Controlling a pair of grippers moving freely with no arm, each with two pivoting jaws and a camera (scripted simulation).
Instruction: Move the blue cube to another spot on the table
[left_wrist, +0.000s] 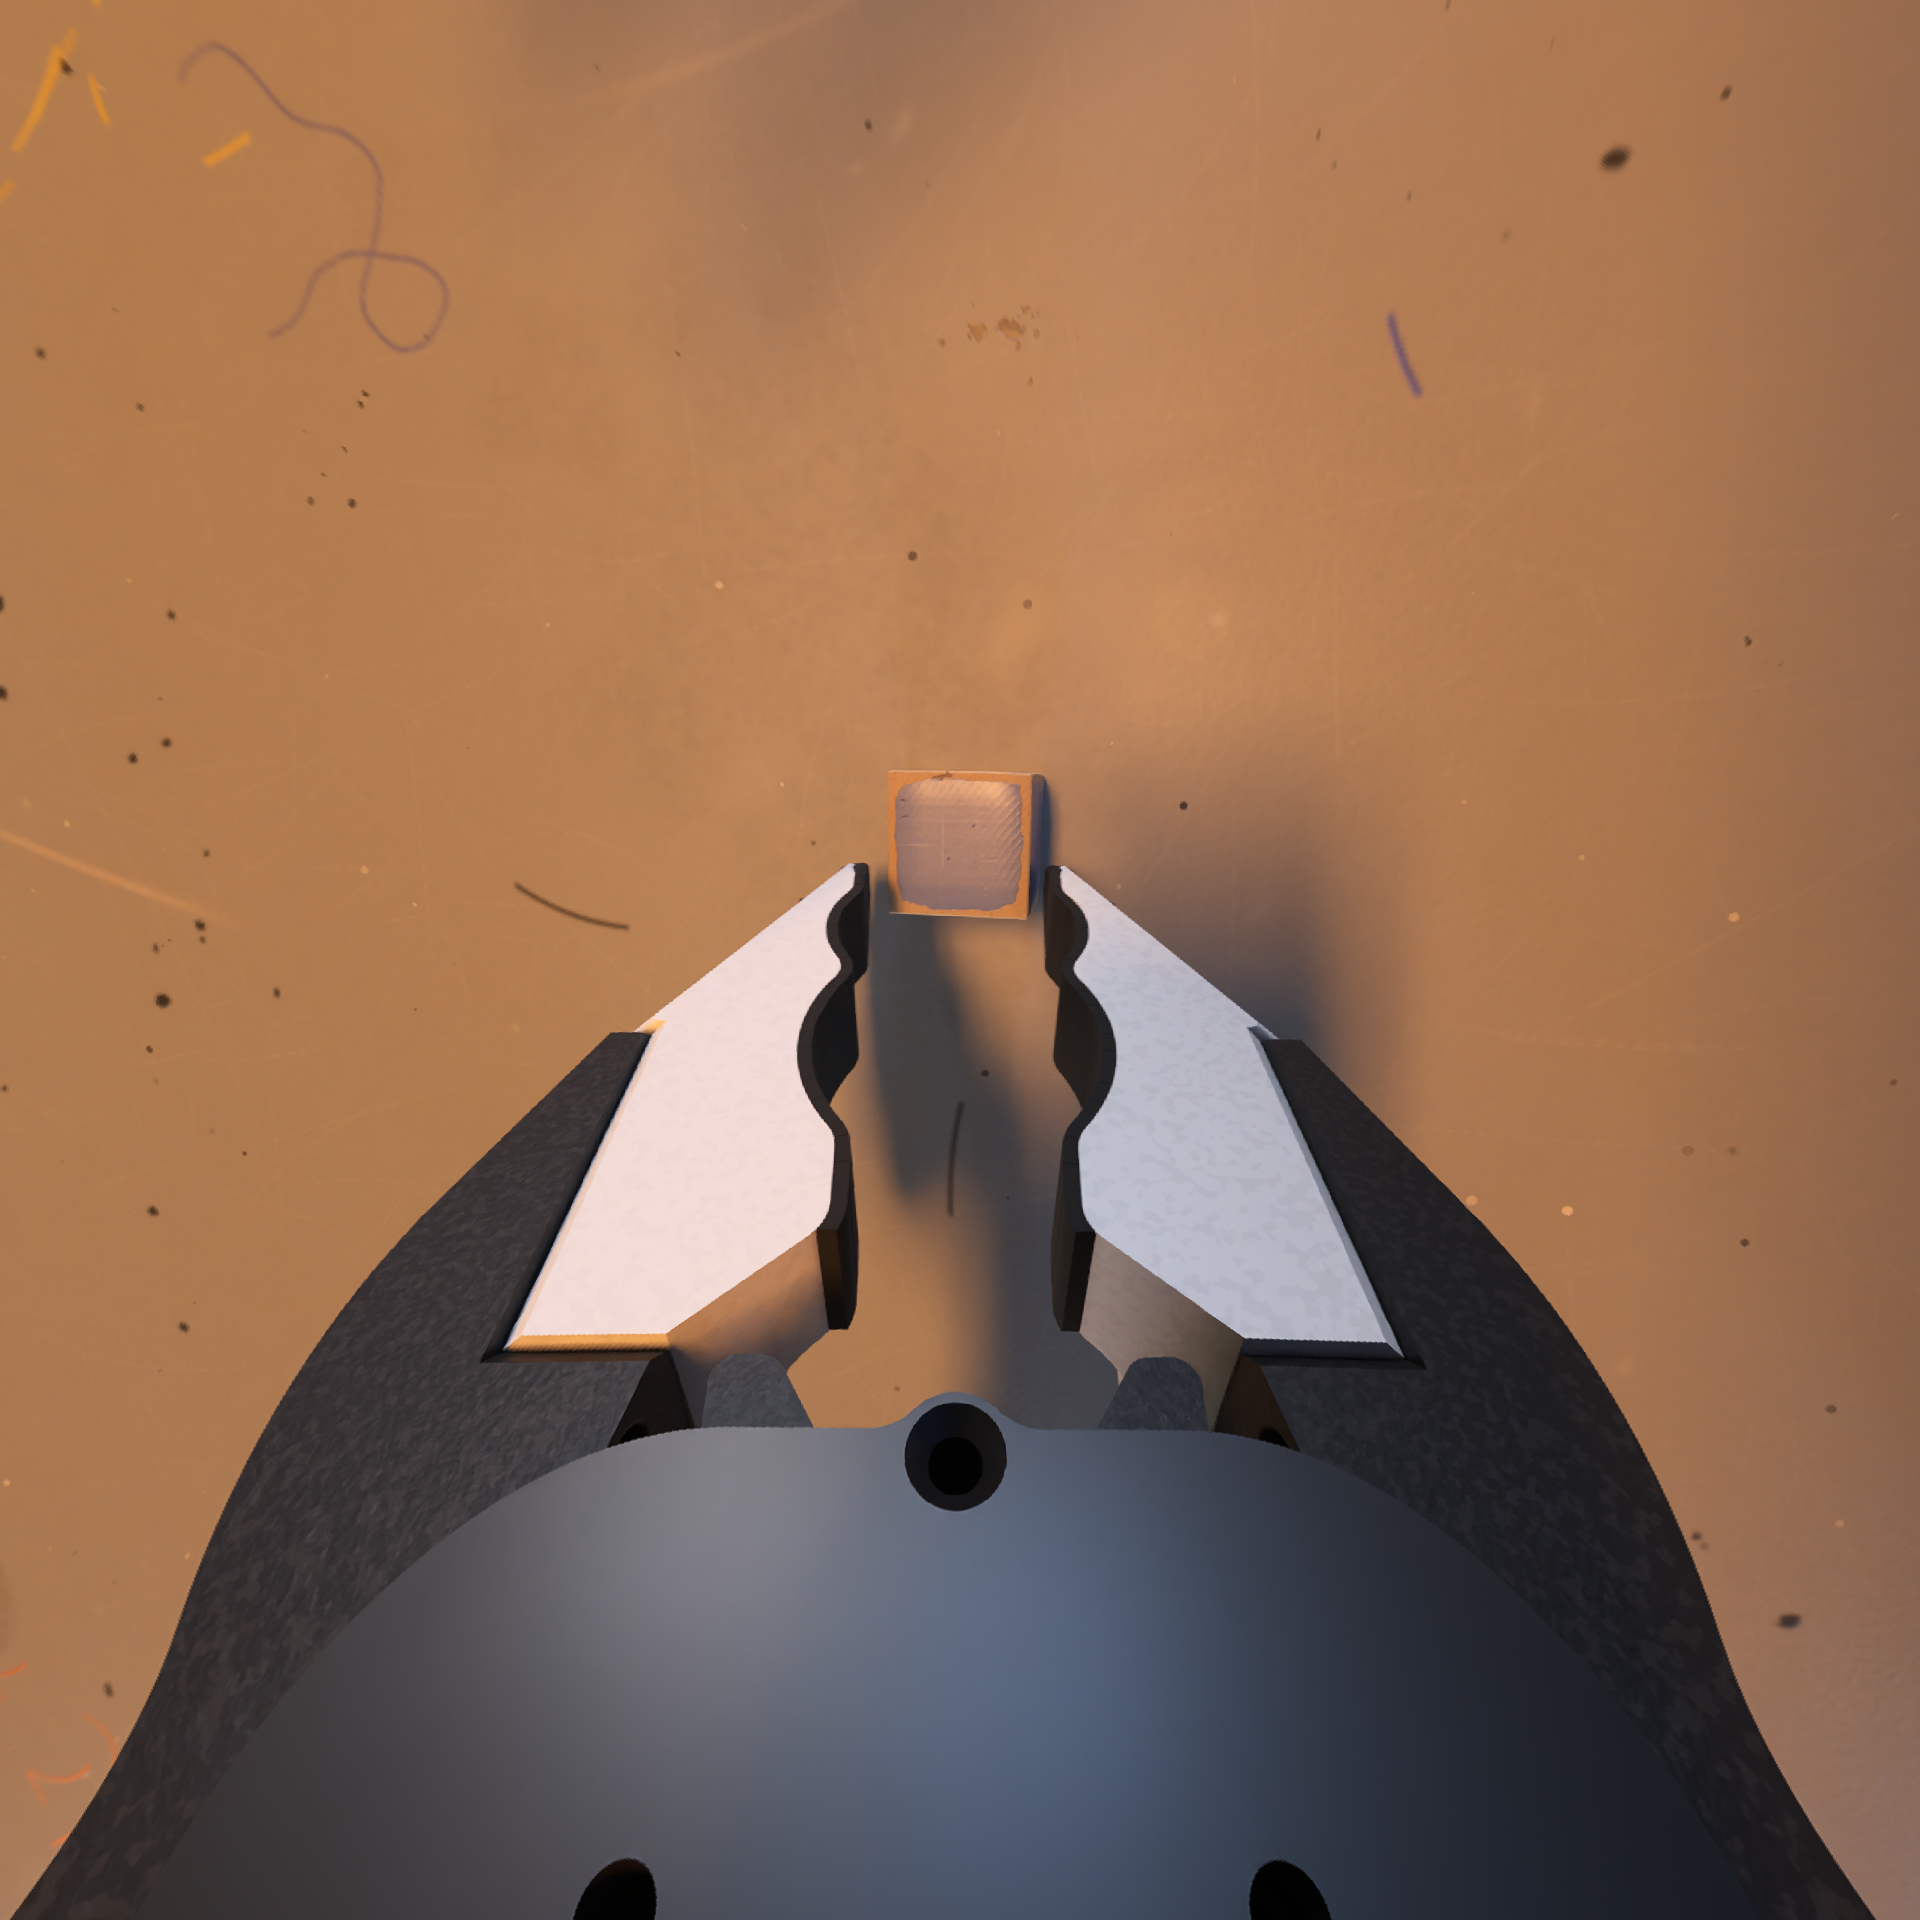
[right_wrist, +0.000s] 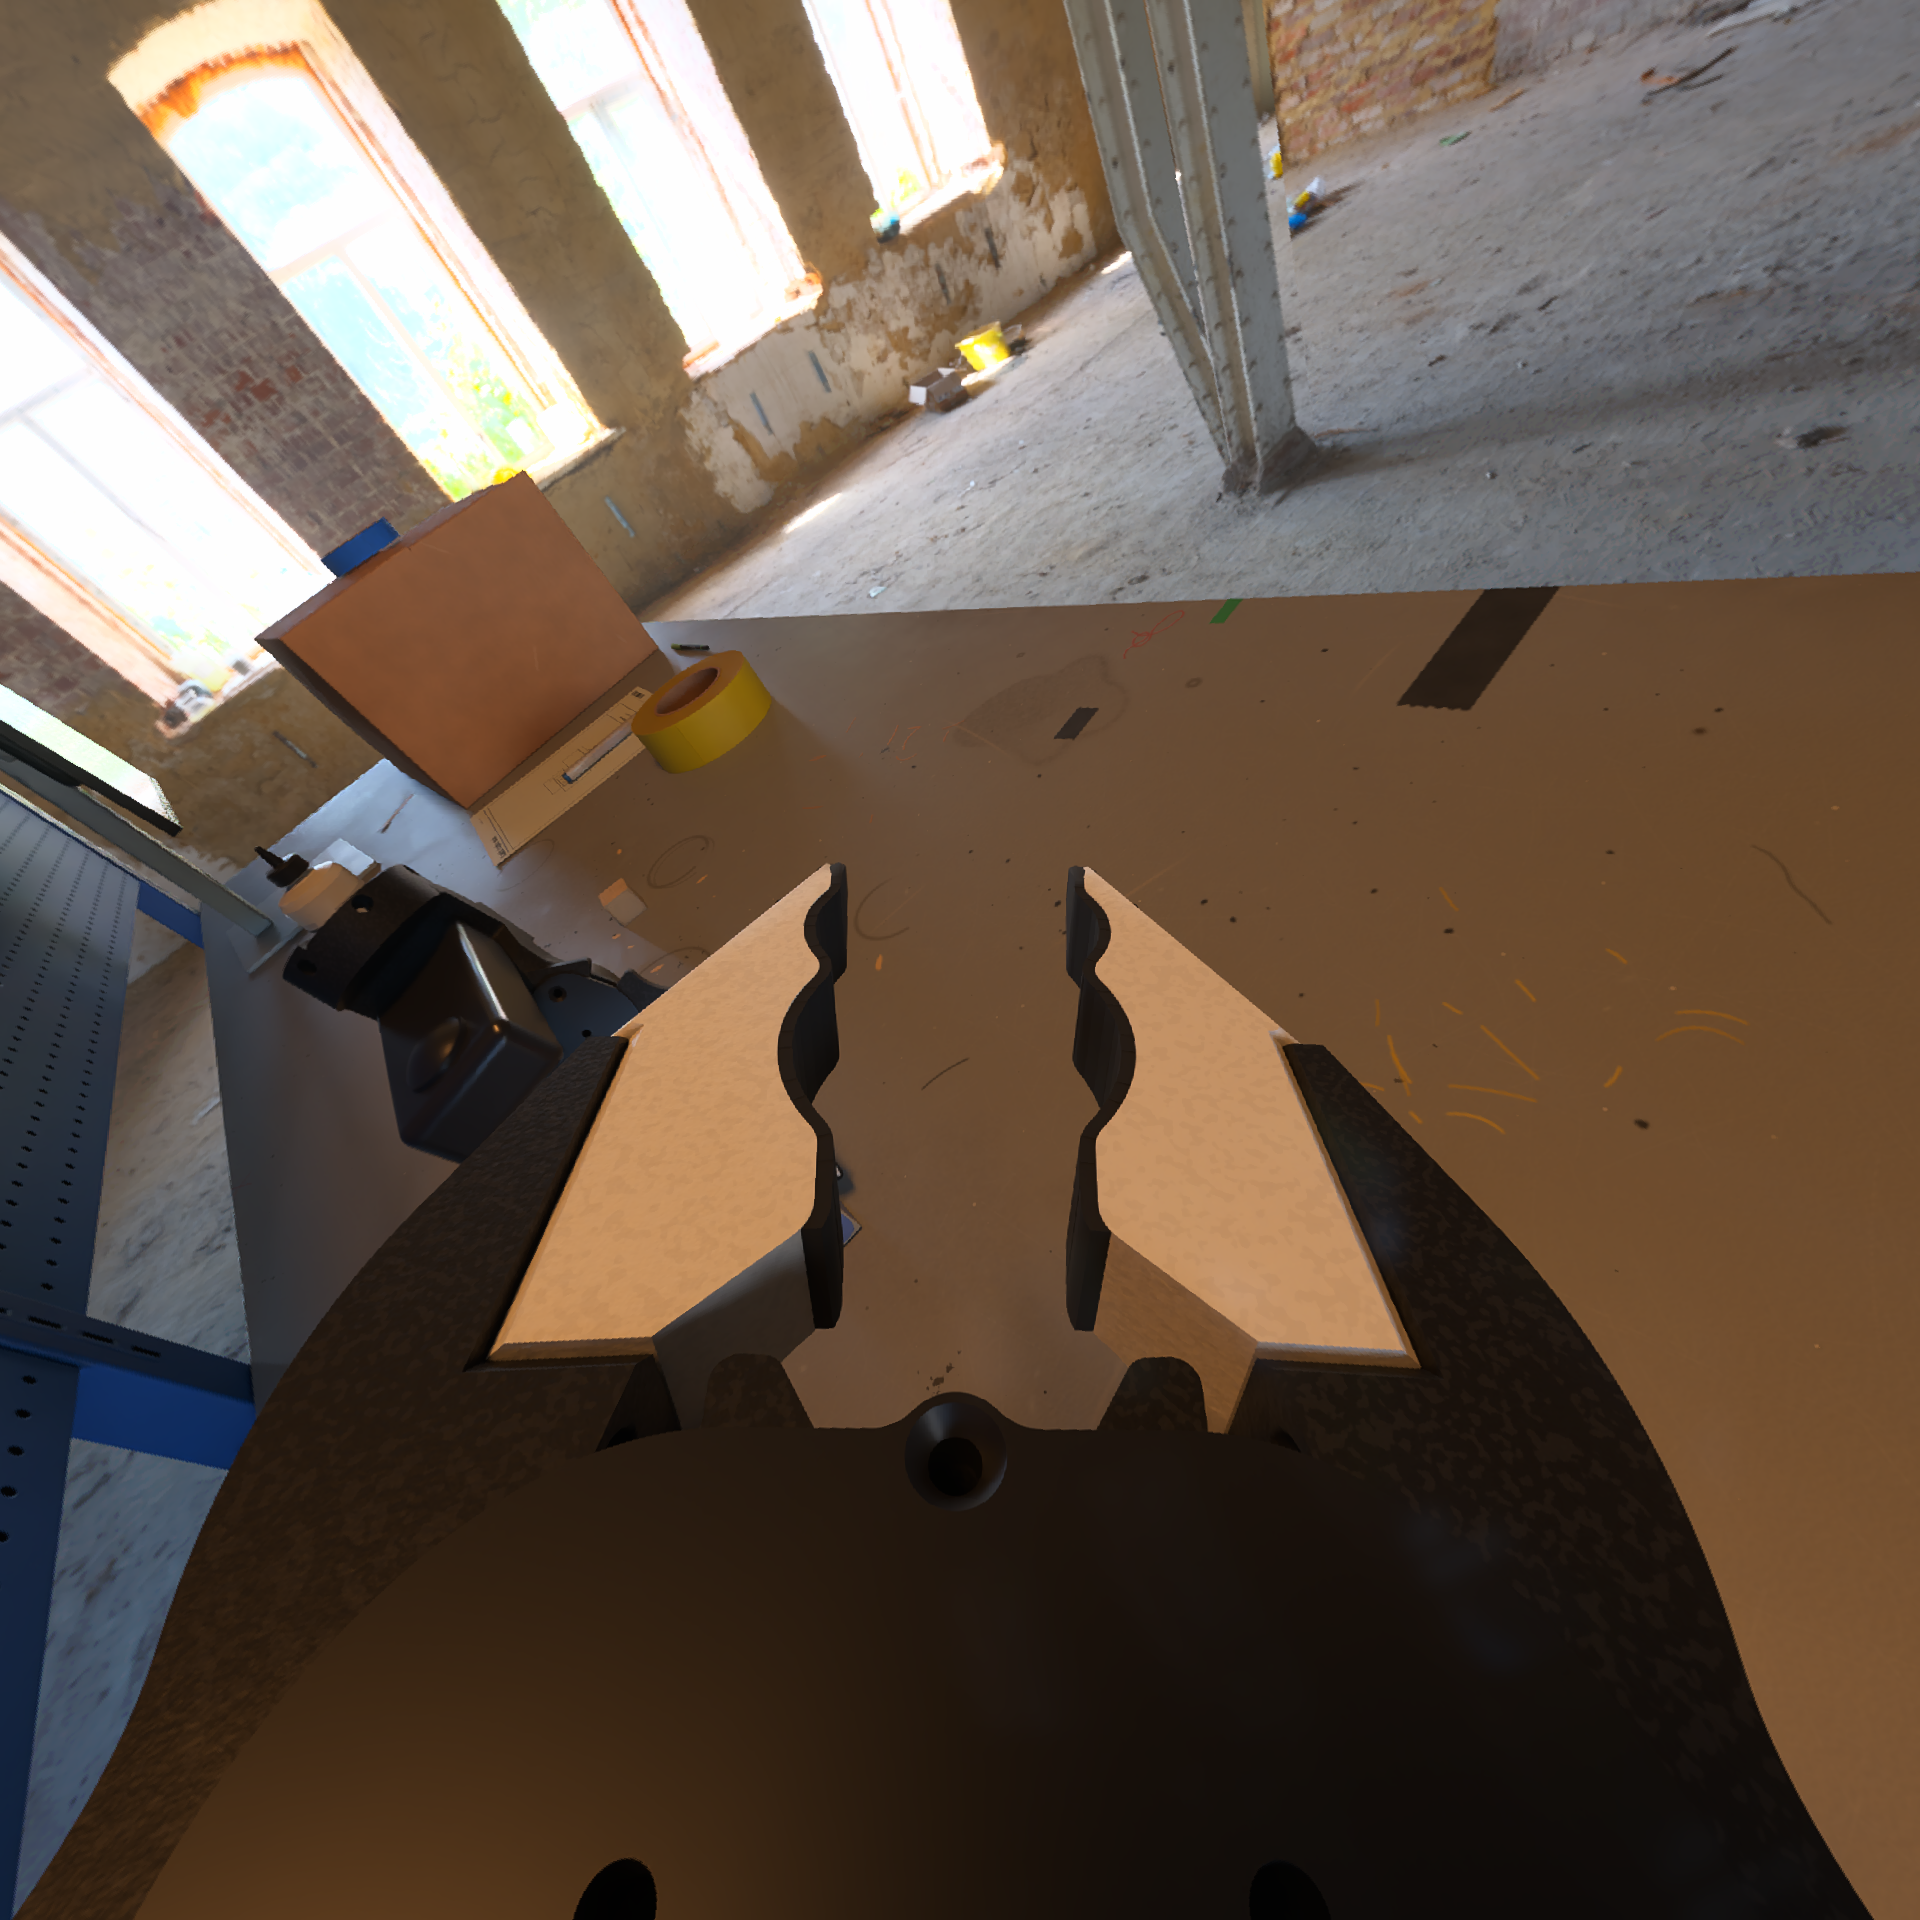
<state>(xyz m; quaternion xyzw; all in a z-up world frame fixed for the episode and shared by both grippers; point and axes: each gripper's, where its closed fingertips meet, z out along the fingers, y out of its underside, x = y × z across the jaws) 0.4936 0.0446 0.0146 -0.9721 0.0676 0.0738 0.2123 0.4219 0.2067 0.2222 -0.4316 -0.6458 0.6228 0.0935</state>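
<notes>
Left wrist view looked straight down on the scuffed tabletop (left_wrist: 1455, 623), where the left tool (left_wrist: 954, 883) hovered with its jaws parted and empty, tips flanking the near edge of the pale cube (left_wrist: 962, 844) without a visible grip. From the right wrist view, the cube (right_wrist: 621, 899) lay toward the tabletop's left edge, a yellow tape roll (right_wrist: 704, 709) near the far left corner, and the right tool (right_wrist: 956, 883) hung spread wide, holding nothing.
</notes>
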